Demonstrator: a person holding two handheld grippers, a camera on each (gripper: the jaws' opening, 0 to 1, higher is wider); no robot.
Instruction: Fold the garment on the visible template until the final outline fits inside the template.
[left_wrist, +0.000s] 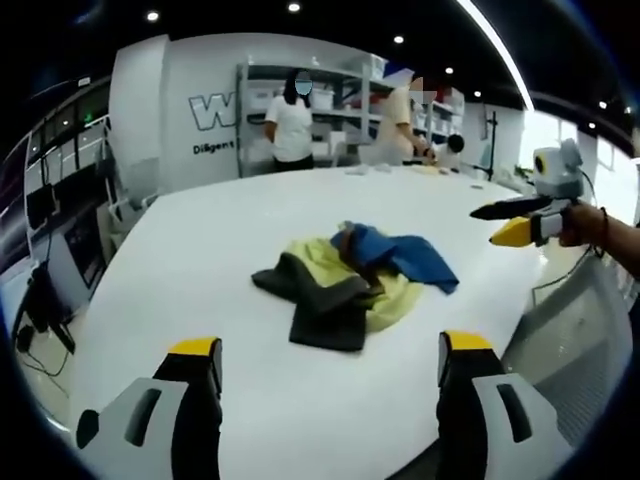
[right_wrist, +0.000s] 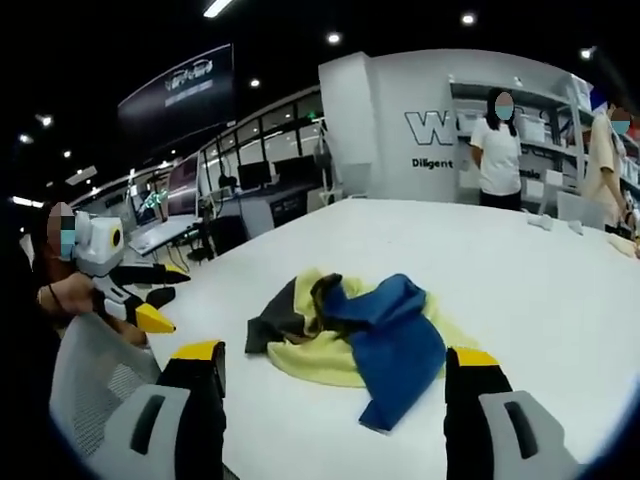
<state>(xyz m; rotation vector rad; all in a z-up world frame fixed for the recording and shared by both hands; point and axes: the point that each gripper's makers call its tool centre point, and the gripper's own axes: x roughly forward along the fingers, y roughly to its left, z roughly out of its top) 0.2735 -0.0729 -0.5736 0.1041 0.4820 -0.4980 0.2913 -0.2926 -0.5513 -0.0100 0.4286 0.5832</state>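
So the garment pile (left_wrist: 352, 285) sits crumpled mid-table (left_wrist: 200, 240), yellow, blue and dark grey cloth all bunched together. The left gripper (left_wrist: 330, 365) hangs back from it, jaws spread wide, nothing held. The right gripper (right_wrist: 335, 375) is also wide and empty. Can't really spot any template outline from here. Two people stand by the shelves (left_wrist: 345, 95).
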